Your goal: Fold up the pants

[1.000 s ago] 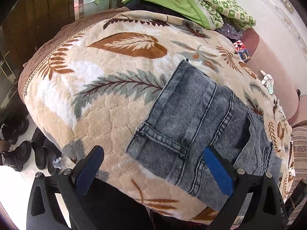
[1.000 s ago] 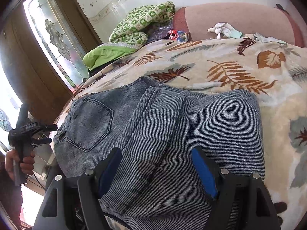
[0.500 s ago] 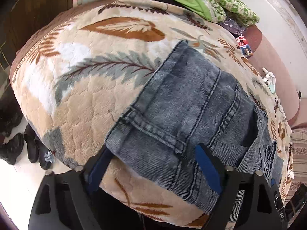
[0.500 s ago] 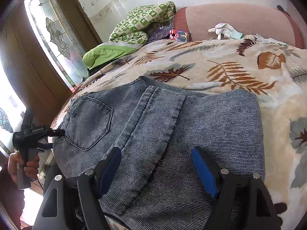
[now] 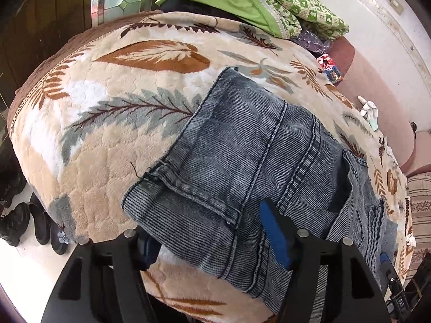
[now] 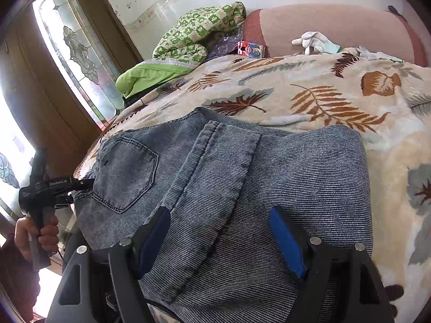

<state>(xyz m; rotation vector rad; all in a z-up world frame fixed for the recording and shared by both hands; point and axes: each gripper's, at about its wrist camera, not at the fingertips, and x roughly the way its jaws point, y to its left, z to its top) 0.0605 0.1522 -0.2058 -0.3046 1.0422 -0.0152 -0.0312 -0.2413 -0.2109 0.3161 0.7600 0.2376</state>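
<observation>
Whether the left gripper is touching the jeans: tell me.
Touching. The left wrist view shows the jeans draped over one finger of the left gripper, whose jaws have just been closing with the denim between them.

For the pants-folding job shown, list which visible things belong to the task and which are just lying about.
Belongs to the job:
grey-blue denim pants
left gripper
right gripper

Just lying about:
green patterned quilt
white cloth gloves
small red printed box
black boots
</observation>
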